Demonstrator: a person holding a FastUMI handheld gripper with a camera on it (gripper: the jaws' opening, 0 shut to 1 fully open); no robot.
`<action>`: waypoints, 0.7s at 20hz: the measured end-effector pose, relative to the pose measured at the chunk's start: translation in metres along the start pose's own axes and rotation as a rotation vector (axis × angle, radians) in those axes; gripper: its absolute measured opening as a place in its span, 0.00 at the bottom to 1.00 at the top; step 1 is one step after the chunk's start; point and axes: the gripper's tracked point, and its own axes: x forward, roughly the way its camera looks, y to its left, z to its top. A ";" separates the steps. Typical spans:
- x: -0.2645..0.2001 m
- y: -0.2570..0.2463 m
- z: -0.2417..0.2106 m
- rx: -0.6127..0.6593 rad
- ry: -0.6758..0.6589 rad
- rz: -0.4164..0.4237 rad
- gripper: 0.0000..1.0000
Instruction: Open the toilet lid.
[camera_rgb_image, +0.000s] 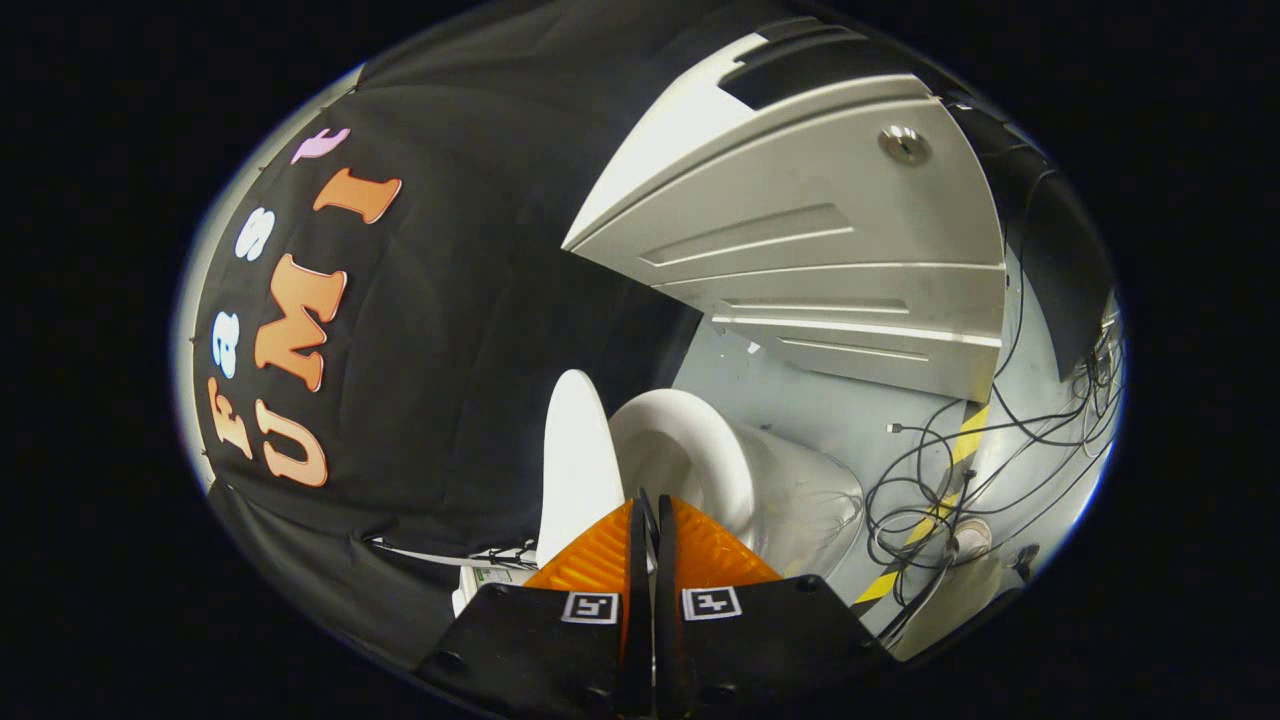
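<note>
Hand-held gripper (648, 520): orange fingers pressed together, pinching nothing. Toilet lid (575, 465): raised, standing upright just ahead of the fingertips, beside the toilet seat (690, 450) and bowl. Loose cables (950, 470) lie on the floor beyond.

**Colours and patterns of the booth interior, gripper view.**

The gripper (648, 520) has ribbed orange fingers (598, 558) pressed together, on black mounts each bearing a black-and-white square marker (590, 607). Just ahead, at lower centre, the raised toilet lid (575, 460) is plain white, as is the seat (690, 450); the toilet bowl (810, 500) beside it is glossy white-grey. A pale grey ridged panel (820, 250) with a silver round fitting (904, 144) occupies the upper right. At lower right, the light grey floor (850, 410) carries a yellow-and-black striped tape (945, 485) and tangled black cables (1000, 440). The wall cloth (480, 300) at left is black.
</note>
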 end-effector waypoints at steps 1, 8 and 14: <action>-0.004 0.007 0.000 -0.017 -0.006 0.002 0.09; -0.018 0.051 0.001 -0.144 -0.052 -0.001 0.09; -0.037 0.100 -0.006 -0.213 -0.070 0.050 0.09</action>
